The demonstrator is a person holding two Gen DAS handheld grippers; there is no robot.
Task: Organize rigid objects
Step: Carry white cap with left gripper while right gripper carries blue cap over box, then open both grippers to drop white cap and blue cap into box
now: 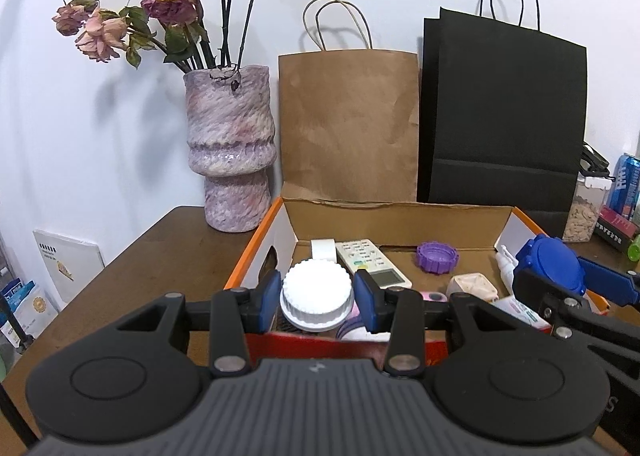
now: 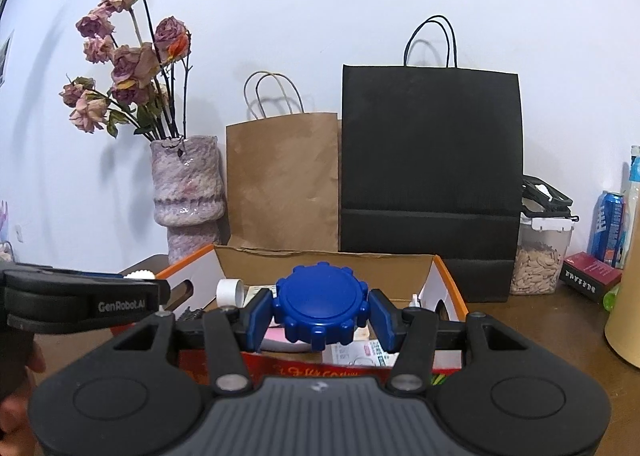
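White wall closes the scene behind a brown worktop, where a mottled purple vase of dried roses stands beside a brown paper bag and a taller black paper bag. In front of the bags sits an open cardboard box with orange edges.

Over the near left part of the box, the left gripper has its jaws partly closed and clamped on a white ribbed lid; the blue pads press against its rim on both sides. The lid is held above the box's contents, tilted a little toward the camera.

To its right, the right gripper has jaws standing somewhat wider, clamped on a blue notched lid, one pad on each side of its knobbed rim. In the left wrist view that same blue lid hangs over the box's right side, well apart from the white one.

Inside the box lie a white remote control, a roll of white tape just left of it, a purple notched lid alone toward the back wall, a small cream case and a white dropper bottle near the right wall.

Off to the right on the worktop stand a clear container of seeds, a blue drink can and a small dark red box.
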